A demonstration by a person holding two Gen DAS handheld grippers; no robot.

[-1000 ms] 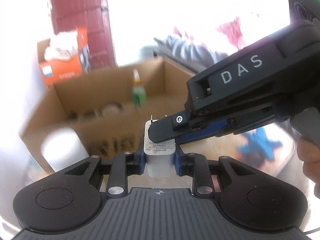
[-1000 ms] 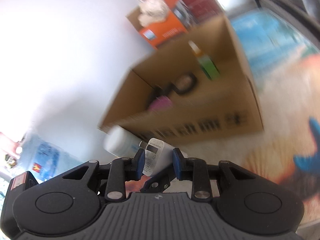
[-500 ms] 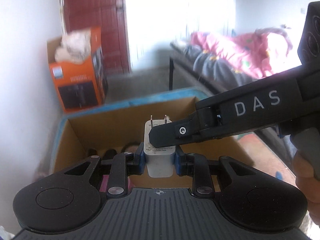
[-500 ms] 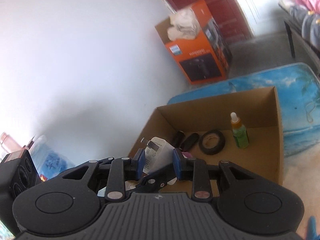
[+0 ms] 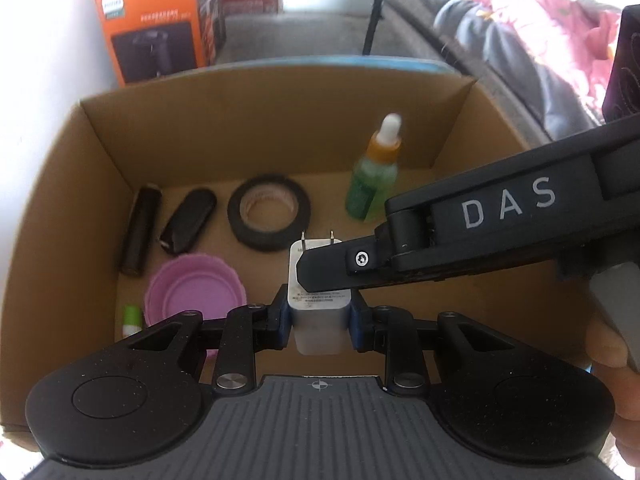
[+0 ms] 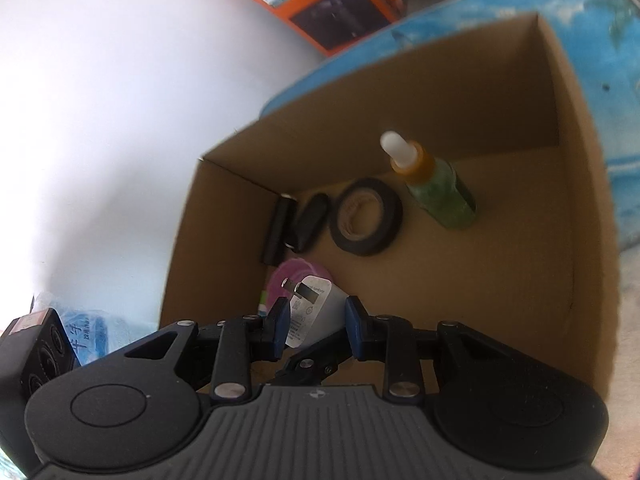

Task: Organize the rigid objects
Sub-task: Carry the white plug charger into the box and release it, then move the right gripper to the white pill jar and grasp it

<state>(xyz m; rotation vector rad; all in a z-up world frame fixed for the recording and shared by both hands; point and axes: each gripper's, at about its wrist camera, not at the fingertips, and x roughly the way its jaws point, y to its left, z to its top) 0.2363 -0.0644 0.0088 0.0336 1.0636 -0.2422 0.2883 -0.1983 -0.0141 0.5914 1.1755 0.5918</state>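
Item: white charger (image 5: 319, 316), pinched by both your left claw (image 5: 319, 322) and right claw (image 6: 314, 322), held above the cardboard box (image 5: 64, 184); bare floor lay right of its tape roll (image 5: 269, 211).

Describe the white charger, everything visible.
The white charger is a small rounded plastic block with two metal prongs pointing away from the left wrist camera and grey printed text on one face. It hangs above the open cardboard box, over the floor near the purple lid. The left gripper clamps its sides with blue pads; the right gripper also pinches it, its dark finger lying across the upper face.
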